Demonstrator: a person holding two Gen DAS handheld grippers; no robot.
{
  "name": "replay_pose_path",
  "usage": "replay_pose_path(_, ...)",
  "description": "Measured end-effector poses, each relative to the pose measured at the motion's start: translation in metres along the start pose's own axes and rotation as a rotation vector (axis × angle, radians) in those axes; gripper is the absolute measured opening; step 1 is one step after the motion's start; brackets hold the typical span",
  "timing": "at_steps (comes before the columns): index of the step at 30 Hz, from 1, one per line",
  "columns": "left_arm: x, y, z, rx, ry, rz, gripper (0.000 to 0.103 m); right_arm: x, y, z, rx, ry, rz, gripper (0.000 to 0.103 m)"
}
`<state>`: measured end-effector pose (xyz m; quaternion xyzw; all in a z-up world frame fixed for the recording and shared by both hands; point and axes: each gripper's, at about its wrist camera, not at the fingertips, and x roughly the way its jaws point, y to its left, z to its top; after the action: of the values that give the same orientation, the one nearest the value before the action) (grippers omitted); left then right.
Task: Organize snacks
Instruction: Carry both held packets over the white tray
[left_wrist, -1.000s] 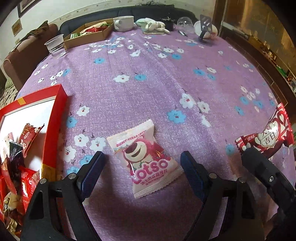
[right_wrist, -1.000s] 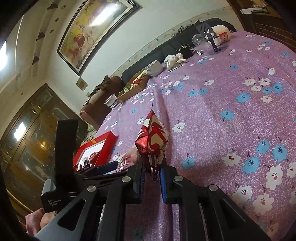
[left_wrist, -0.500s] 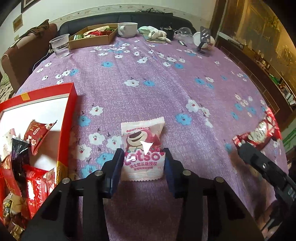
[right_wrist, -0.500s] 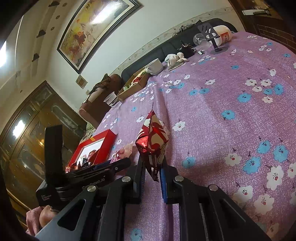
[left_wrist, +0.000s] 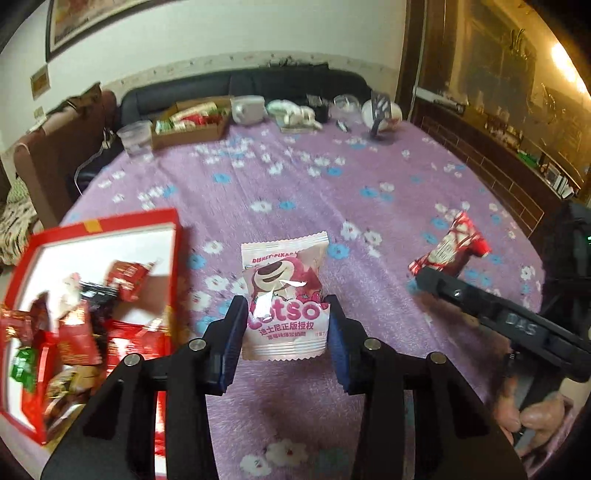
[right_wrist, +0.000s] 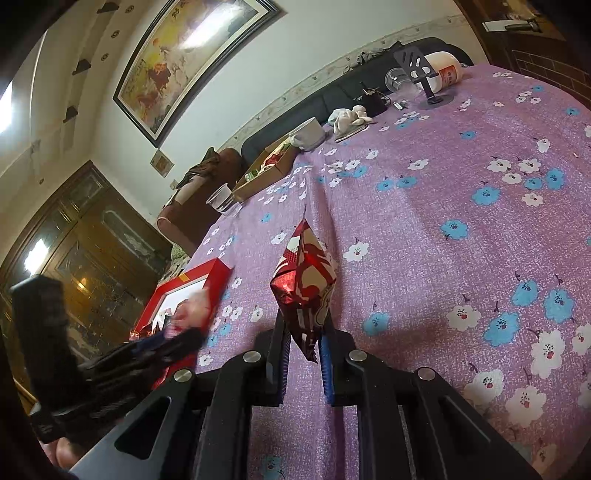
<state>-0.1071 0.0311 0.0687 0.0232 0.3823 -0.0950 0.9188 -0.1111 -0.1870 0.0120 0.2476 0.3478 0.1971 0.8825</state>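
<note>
My left gripper (left_wrist: 285, 325) is shut on a pink and white Lotso snack packet (left_wrist: 284, 291), which hangs above the purple flowered tablecloth (left_wrist: 314, 192). Left of it lies the red snack box (left_wrist: 107, 229) with several red wrapped snacks inside. My right gripper (right_wrist: 303, 343) is shut on a red and gold snack packet (right_wrist: 304, 280), held upright over the cloth. That packet (left_wrist: 448, 247) and the right gripper's black body show at the right of the left wrist view. In the right wrist view the left gripper appears blurred at lower left, beside the red box (right_wrist: 199, 277).
At the far end of the table stand a cardboard tray of snacks (left_wrist: 192, 125), a clear plastic cup (left_wrist: 136, 138), a white mug (left_wrist: 248, 109), a crumpled cloth (left_wrist: 295, 114) and a phone stand (left_wrist: 380, 118). A dark sofa runs behind the table. A dark wood cabinet stands at the right.
The left gripper's jaws closed on the Lotso packet, then lifted it off the cloth and tilted upward. The right gripper and its red packet stayed still.
</note>
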Motion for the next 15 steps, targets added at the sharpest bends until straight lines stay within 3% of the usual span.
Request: replay_pose_path(15, -0.065, 0.058, -0.004, -0.071, -0.158, 0.097, 0.040, 0.005, 0.003, -0.001, -0.010, 0.018, -0.090, 0.015)
